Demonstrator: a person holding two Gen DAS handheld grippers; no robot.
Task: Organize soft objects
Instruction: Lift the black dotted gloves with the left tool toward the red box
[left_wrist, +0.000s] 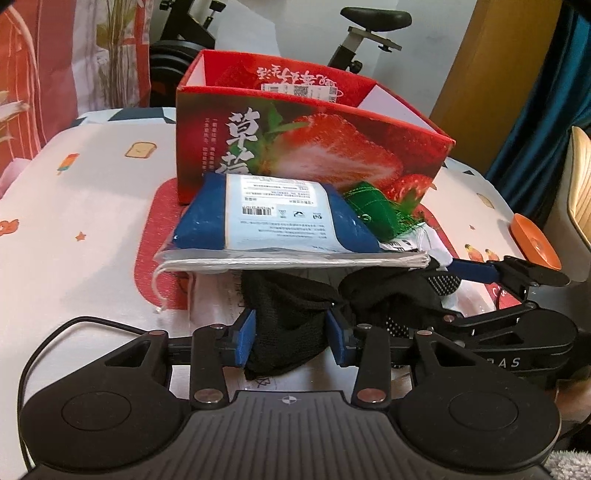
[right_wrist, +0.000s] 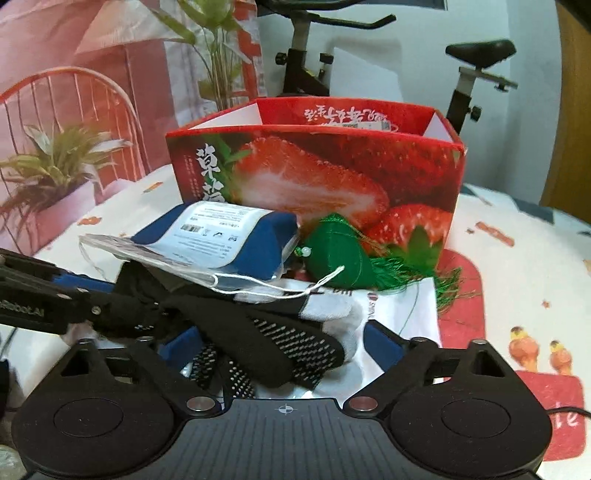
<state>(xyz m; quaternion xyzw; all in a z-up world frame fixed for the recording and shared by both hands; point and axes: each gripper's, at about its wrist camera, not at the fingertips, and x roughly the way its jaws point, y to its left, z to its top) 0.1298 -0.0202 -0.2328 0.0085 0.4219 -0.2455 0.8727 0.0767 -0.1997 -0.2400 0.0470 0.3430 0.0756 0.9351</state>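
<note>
A red strawberry box (left_wrist: 314, 140) stands open-topped on the bed; it also shows in the right wrist view (right_wrist: 332, 173). In front of it lie a blue packaged item (left_wrist: 273, 218) (right_wrist: 225, 240) and a green tasselled dumpling toy (left_wrist: 373, 210) (right_wrist: 343, 254). My left gripper (left_wrist: 291, 336) is shut on a black sock (left_wrist: 291, 328). My right gripper (right_wrist: 273, 347) stands open around a black dotted sock (right_wrist: 295, 347) and a white-grey sock (right_wrist: 332, 314), the fingers apart from them. The right gripper also shows in the left wrist view (left_wrist: 458, 280).
A white printed bedsheet (left_wrist: 74, 221) with a red mat (right_wrist: 461, 317) covers the surface. An exercise bike (right_wrist: 476, 74) stands behind the box. An orange disc (left_wrist: 535, 240) and a chair sit at the right. White paper (right_wrist: 406, 306) lies under the socks.
</note>
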